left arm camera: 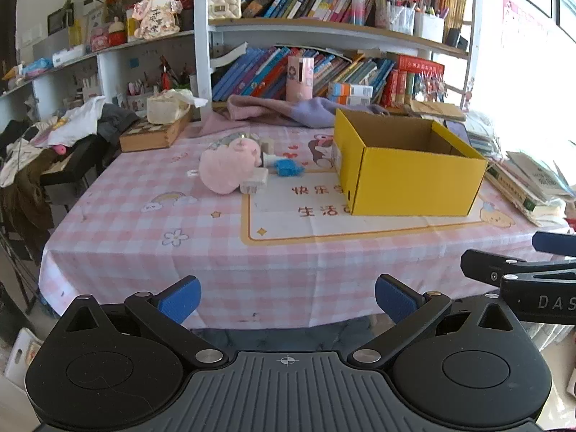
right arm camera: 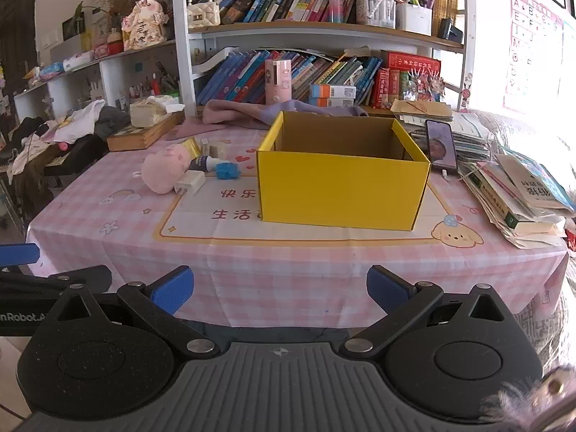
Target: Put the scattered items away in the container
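Both grippers spread wide and empty at the near edge of the table, yellow box unfilled as far as can be seen.

The left gripper (left arm camera: 287,300) and right gripper (right arm camera: 280,289) hold nothing. The yellow cardboard box (right arm camera: 342,189) stands open-topped on the pink checked tablecloth (right arm camera: 288,270); its floor is hidden behind the near wall, only bare brown inner walls show. Left of it, apart, lie a pink plush toy (left arm camera: 226,169), a white block (left arm camera: 255,182) touching it, a blue item (left arm camera: 288,168) and small pieces behind, too cluttered to identify.
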Tool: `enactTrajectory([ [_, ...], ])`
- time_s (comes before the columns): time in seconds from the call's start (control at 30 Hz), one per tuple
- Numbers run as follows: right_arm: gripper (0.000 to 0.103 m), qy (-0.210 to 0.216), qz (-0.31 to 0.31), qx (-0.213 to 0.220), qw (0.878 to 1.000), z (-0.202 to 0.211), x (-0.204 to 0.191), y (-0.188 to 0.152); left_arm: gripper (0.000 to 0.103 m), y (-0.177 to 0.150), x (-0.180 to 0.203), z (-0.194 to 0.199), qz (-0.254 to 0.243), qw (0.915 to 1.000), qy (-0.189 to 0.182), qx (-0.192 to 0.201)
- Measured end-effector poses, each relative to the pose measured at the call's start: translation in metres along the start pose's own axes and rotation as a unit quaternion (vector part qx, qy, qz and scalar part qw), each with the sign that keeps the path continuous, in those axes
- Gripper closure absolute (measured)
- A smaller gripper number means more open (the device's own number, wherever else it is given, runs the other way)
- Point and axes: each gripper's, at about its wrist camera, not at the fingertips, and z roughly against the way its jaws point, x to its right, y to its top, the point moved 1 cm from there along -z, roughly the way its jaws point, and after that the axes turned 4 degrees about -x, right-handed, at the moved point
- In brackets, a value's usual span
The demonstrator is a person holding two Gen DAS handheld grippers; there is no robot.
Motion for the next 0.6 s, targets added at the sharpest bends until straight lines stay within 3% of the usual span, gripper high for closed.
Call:
enactTrajectory([
  [0.6,0.0,-0.011,-0.013,-0.006,1.0,0.0006,0.0064,-0.0004,0.0,0.0011,-0.0009,0.002,-0.001,0.9999,0.013,-0.001],
])
